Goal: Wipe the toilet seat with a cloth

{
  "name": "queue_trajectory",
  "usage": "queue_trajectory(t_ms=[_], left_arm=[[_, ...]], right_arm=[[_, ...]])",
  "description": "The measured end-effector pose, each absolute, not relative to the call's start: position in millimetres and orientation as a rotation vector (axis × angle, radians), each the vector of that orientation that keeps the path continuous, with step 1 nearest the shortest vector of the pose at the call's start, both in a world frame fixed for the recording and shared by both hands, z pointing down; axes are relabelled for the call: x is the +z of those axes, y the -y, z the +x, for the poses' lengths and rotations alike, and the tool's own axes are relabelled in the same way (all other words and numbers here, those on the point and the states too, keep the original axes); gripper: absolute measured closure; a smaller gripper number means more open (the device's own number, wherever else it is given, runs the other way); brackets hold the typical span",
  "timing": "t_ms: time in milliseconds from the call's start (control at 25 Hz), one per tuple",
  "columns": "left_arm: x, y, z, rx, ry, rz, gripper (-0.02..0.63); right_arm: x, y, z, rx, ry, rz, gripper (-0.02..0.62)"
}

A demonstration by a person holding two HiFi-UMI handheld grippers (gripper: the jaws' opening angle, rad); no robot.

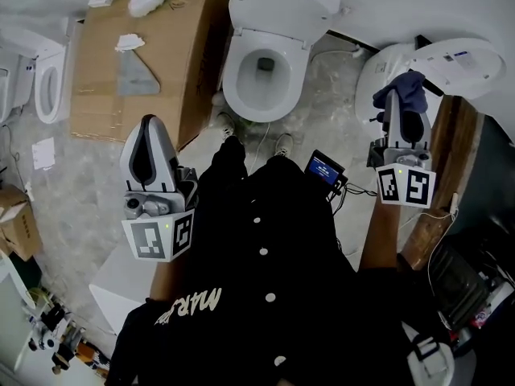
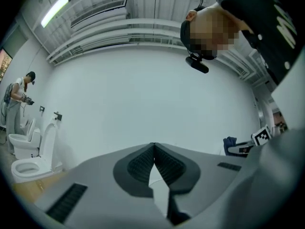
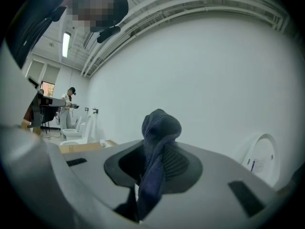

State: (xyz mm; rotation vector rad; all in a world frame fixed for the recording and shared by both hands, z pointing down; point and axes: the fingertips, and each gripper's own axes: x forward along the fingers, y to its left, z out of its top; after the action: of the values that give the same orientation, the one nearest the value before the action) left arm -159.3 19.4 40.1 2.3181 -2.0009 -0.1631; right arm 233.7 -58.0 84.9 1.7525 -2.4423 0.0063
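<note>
The white toilet stands ahead of me on the floor, lid up, its seat ringing the bowl. My right gripper is held up at the right, away from the toilet, shut on a dark blue cloth. In the right gripper view the cloth bunches above the jaws and hangs down between them. My left gripper is at the left, pointing up, shut with nothing in it. Its fingertips meet in the left gripper view, which faces a white wall.
A large cardboard box lies left of the toilet. A second toilet stands at the right and a third at the far left. A small screen device hangs at my front. Another person stands by distant toilets.
</note>
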Motion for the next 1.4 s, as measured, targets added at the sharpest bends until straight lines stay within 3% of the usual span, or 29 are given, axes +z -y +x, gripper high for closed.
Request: queue_trajectory(t_ms=[680,1400], left_arm=[[104,42,-159,-0.019,1.818,2.351,0.598],[240,63,-151,0.087,1.672,2.235,0.597]], right_arm=[[194,145,193,0.026,2.425,1.528,0.509],[459,215,91,0.096,2.382,1.04,0.509]])
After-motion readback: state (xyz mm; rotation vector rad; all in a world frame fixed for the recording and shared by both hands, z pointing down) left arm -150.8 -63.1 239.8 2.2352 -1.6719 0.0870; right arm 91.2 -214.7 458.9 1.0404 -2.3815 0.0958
